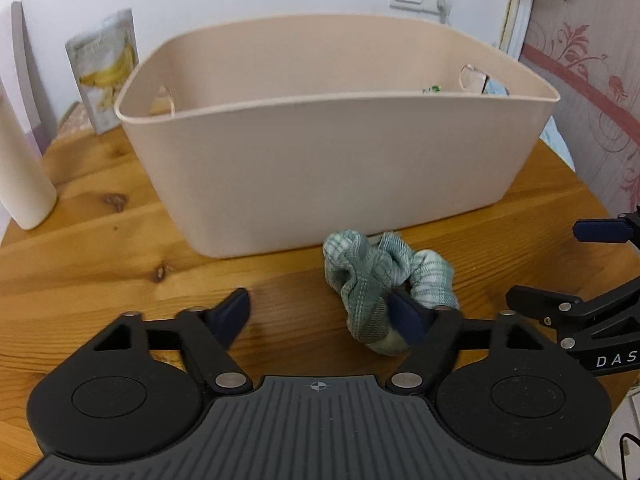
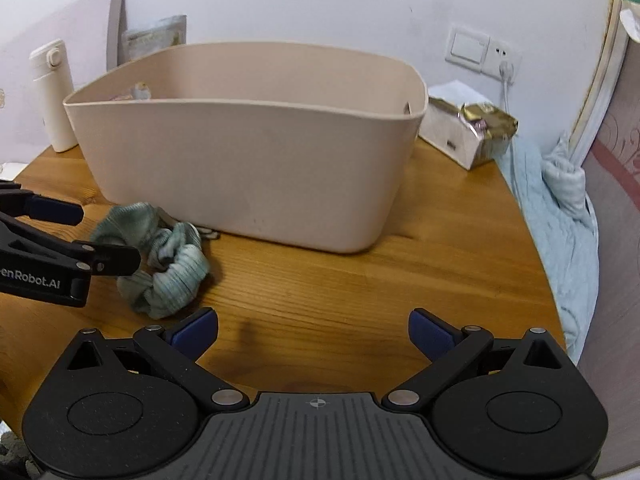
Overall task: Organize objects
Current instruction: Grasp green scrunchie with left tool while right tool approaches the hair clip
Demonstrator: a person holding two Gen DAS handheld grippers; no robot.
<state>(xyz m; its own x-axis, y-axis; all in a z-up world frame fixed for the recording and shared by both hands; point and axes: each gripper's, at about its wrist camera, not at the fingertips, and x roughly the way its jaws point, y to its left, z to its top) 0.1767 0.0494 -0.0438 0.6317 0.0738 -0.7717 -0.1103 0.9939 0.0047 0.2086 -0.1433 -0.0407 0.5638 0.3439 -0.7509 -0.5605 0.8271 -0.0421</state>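
White bottle (image 1: 22, 160): stands upright at the left edge of the left wrist view, on the wooden worktop (image 1: 100, 248); apart from the bin.
Banana pouch (image 1: 105, 68): upper left of the left wrist view, leaning against the wall behind the bin's left corner.
Beige bin (image 1: 332, 168): fills the centre of both views, standing on the worktop; small items show over its rim at the right, too little visible to name.
Green scrunchie (image 1: 376, 280): lies crumpled on the worktop just in front of the bin's near wall, lower centre-right in the left wrist view, lower left in the right wrist view.
Left tool (image 1: 324, 318): jaws wide apart; the right blue pad (image 1: 406, 316) sits against or over the scrunchie's near edge, contact cannot be told; the left pad is over bare wood, nothing gripped.
Right tool (image 2: 313, 332): jaws wide apart over bare worktop, lower centre of the right wrist view, to the right of the scrunchie, holding nothing.
Tissue pack (image 2: 468, 132): right of the bin in the right wrist view, on the worktop near the wall socket (image 2: 484, 54).
Blue bedding (image 2: 560, 216): right edge of the right wrist view, beyond the worktop's rim.
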